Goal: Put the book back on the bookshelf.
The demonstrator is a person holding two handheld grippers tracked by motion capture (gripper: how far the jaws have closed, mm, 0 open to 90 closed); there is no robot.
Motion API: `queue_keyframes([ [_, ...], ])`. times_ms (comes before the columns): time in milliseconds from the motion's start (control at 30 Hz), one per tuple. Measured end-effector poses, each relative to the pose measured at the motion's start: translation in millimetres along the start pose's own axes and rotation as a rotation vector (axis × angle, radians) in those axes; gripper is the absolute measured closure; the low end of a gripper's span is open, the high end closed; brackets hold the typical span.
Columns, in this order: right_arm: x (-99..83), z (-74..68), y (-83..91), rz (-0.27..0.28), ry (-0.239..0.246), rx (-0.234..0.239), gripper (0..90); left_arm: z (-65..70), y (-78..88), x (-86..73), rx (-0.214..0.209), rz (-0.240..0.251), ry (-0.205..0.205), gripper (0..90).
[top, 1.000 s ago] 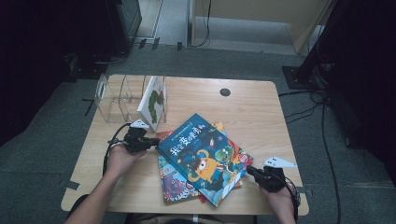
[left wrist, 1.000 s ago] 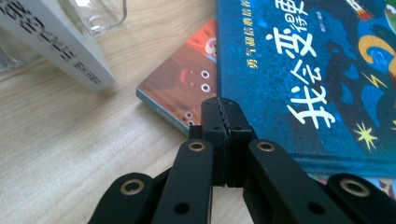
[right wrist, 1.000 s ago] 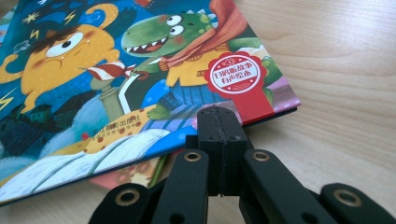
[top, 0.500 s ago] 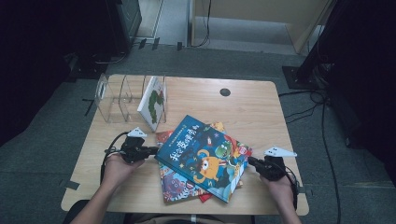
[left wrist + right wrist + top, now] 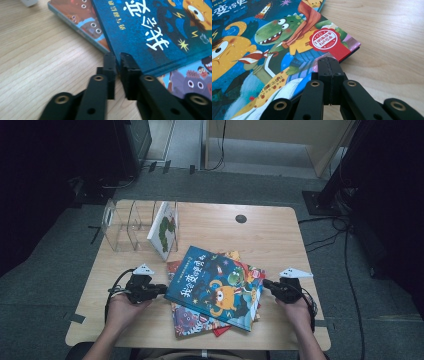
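At the left, our left gripper, jaws just parting, nothing between, met the glossy blue hardcover picture book topping the stack on the wooden tabletop. Stiff, slick; we judged its edges best. Our right gripper stayed clenched, empty.

Blue picture book flat atop skewed stack

The left gripper, its jaws having just been opening to a narrow gap, meets the corner of a blue picture book stacked over others on a wooden table
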State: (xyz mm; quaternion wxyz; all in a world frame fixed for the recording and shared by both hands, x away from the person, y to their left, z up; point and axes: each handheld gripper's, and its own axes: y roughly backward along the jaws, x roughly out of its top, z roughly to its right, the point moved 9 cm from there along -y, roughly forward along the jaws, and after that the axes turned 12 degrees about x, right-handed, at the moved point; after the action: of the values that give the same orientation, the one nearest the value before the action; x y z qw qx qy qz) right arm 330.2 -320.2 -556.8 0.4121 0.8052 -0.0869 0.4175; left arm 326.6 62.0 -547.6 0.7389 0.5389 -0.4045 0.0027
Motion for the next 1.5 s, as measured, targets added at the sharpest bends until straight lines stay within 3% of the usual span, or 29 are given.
queue_keyframes([
  [200, 11.1, 5.4, -11.3, -0.003, 0.018, 0.009, 90.0, -12.4, 5.8, 0.3, 0.043, 0.036, 0.040, 78.0],
  [367, 14.5, 5.3, -15.2, -0.007, 0.025, 0.008, 90.0, -16.8, 3.8, 1.3, 0.054, 0.042, 0.056, 72.2],
  [567, 19.4, 6.5, -20.5, -0.018, 0.037, 0.019, 90.0, -19.3, 4.9, 4.8, 0.068, 0.067, 0.054, 51.8],
  [767, 22.0, 4.9, -24.5, -0.022, 0.056, 0.014, 90.0, -19.2, 4.8, 7.6, 0.039, 0.074, 0.068, 41.9],
  [933, 26.7, 4.1, -30.8, -0.026, 0.071, 0.032, 90.0, -16.8, 2.5, 8.3, 0.029, 0.069, 0.062, 39.9],
  [1033, 26.9, 3.8, -31.3, -0.024, 0.072, 0.029, 90.0, -14.9, 0.2, 7.2, 0.017, 0.054, 0.059, 45.5],
  [1133, 27.0, 3.3, -31.8, -0.023, 0.067, 0.032, 90.0, -12.6, -2.6, 5.3, 0.021, 0.034, 0.040, 45.6],
  [1500, 27.3, -7.2, -39.3, -0.036, 0.091, 0.070, 90.0, -12.3, -2.9, 2.6, -0.007, 0.012, 0.060, 40.2],
])
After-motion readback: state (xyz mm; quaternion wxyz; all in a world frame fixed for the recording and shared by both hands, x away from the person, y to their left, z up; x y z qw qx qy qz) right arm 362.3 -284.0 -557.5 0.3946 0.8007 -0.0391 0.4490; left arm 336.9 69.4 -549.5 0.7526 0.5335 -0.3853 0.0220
